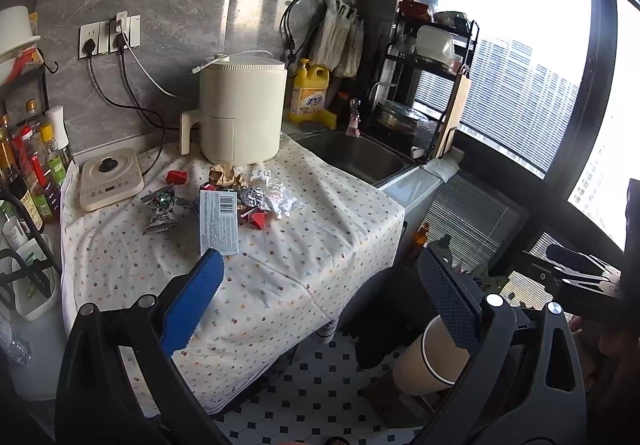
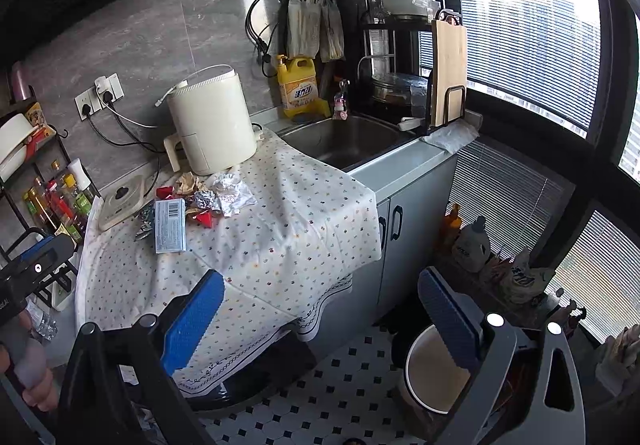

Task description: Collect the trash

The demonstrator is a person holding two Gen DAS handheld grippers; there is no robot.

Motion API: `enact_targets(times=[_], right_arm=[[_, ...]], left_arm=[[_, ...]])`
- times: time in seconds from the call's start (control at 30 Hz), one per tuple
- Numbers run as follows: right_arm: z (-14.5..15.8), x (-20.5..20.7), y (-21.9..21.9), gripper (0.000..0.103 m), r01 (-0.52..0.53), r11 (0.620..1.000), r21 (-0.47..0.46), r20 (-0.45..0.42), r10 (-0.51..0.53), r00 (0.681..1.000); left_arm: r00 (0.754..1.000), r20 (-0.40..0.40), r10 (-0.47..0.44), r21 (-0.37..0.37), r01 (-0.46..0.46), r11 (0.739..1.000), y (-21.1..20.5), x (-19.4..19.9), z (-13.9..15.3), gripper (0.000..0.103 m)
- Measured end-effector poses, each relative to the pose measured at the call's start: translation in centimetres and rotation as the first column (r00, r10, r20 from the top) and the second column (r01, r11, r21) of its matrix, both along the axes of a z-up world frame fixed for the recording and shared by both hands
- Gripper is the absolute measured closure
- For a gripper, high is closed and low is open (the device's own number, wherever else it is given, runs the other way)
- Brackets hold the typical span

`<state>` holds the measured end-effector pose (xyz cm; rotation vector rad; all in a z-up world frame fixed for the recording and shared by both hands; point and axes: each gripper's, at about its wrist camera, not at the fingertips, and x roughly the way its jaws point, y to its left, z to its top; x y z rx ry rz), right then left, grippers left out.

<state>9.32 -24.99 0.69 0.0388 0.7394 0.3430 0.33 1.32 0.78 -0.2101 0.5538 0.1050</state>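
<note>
A pile of trash lies on the flowered tablecloth [image 1: 280, 277] in front of a cream air fryer [image 1: 240, 113]: a flat pale-blue box with a barcode [image 1: 219, 223] [image 2: 171, 225], crumpled foil [image 1: 251, 196] [image 2: 205, 199], red wrappers [image 1: 177, 177] [image 2: 204, 219], white crumpled paper [image 1: 280, 197] [image 2: 234, 191], brown paper [image 1: 224, 173]. My left gripper [image 1: 320, 297] is open and empty, held short of the pile. My right gripper [image 2: 320, 313] is open and empty, above the table's near edge. A beige bin [image 1: 432, 361] [image 2: 434, 369] stands on the floor at the lower right.
A small induction cooker [image 1: 110, 179] sits left of the pile. Bottles fill a rack at the left [image 1: 28, 173]. A sink [image 2: 340, 139], yellow detergent jug [image 2: 298, 87], dish rack and cutting board [image 2: 448, 73] are at the right. The tiled floor [image 2: 340, 397] lies below.
</note>
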Motion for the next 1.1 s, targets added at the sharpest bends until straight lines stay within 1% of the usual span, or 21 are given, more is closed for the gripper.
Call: enact_targets(times=[0.17,0.33,0.43,0.73,0.83,0.93,1.1], right_arm=[[-0.3,0.1,0.0,0.008,0.005,1.000,0.003,0.000,-0.005,1.000],[-0.5,0.1,-0.2,0.008,0.008,1.000,0.000,-0.003,-0.008,1.000],[-0.6,0.3,-0.3,0.008,0.008,1.000,0.003,-0.004,-0.008,1.000],[-0.9,1.1,-1.4,0.008,0.011,1.000,0.012,-0.008,-0.011,1.000],[-1.2,1.6,-1.6,0.008,-0.004,1.000,0.005,-0.006,0.004,1.000],[-1.5,2.4,-1.8,0.008,-0.027,1.000,0.010,-0.014,0.027,1.000],[-2.3,3.8,-1.0,0.008,-0.110,0.994,0.017,-0.033,0.111,0.993]], left_arm=[[1.000,-0.003,-0.002,-0.001,0.002,1.000,0.0,0.0,-0.2,0.006],[1.000,-0.016,-0.006,-0.028,0.006,1.000,0.2,0.5,-0.7,0.006],[0.999,-0.036,-0.017,-0.025,0.016,1.000,0.0,1.3,-1.1,0.006],[0.999,-0.031,-0.015,-0.022,0.015,1.000,-1.1,2.5,-1.3,0.006],[0.999,-0.032,-0.001,-0.027,0.000,1.000,-1.3,2.8,-1.5,0.006],[0.999,-0.031,0.033,-0.033,-0.034,0.999,-1.2,3.1,-1.8,0.006],[0.994,-0.036,0.105,-0.053,-0.107,0.993,-0.7,2.7,-2.2,0.006]])
